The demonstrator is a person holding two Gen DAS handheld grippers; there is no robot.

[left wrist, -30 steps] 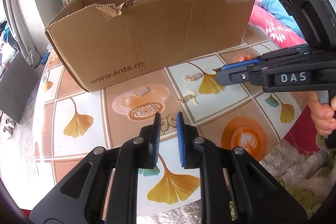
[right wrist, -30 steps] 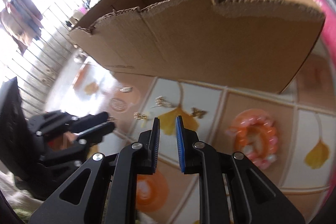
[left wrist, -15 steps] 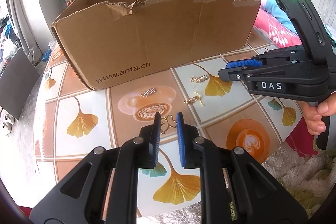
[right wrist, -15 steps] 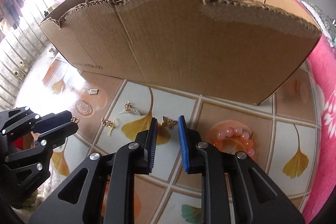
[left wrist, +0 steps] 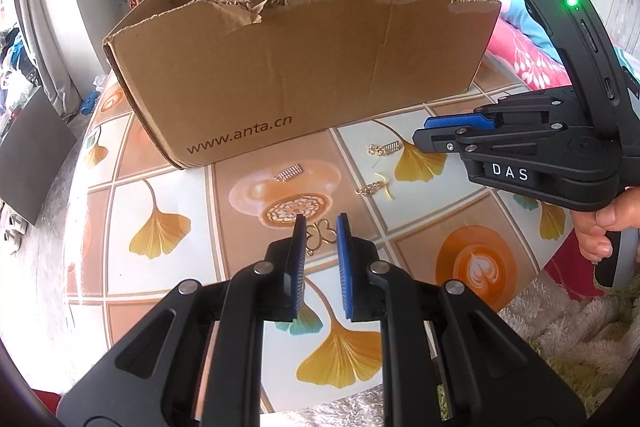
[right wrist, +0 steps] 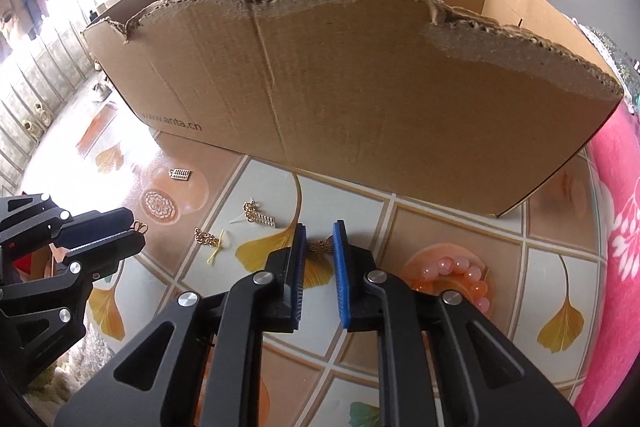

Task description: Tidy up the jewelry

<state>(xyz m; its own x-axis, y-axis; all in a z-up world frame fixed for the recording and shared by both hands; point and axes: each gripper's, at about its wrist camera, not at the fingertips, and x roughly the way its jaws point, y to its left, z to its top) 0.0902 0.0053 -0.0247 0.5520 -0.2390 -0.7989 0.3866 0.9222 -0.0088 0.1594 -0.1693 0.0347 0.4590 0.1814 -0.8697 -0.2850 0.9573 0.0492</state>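
Small gold jewelry pieces lie on the patterned table in front of a brown cardboard box [left wrist: 304, 67]. My left gripper [left wrist: 321, 227] is open, its tips on either side of a gold looped piece [left wrist: 320, 233]. My right gripper [right wrist: 320, 233] is open around a small gold butterfly charm [right wrist: 321, 249]. A gold comb-shaped earring [left wrist: 386, 149], a gold chain piece with a yellow tie [left wrist: 374, 187] and a small gold rectangular piece [left wrist: 289, 173] lie between the grippers and the box. A pink bead bracelet [right wrist: 460, 273] lies right of my right gripper.
The box [right wrist: 360, 75] is open-topped with a torn front edge and fills the back of the table. The table's front edge [left wrist: 360, 403] is near, with a shaggy rug [left wrist: 560, 327] below. Pink bedding [right wrist: 616, 207] lies to the right.
My right gripper has swung right and dropped toward the table, so the butterfly charm now sits between its tips. My left gripper has stayed over the looped piece.
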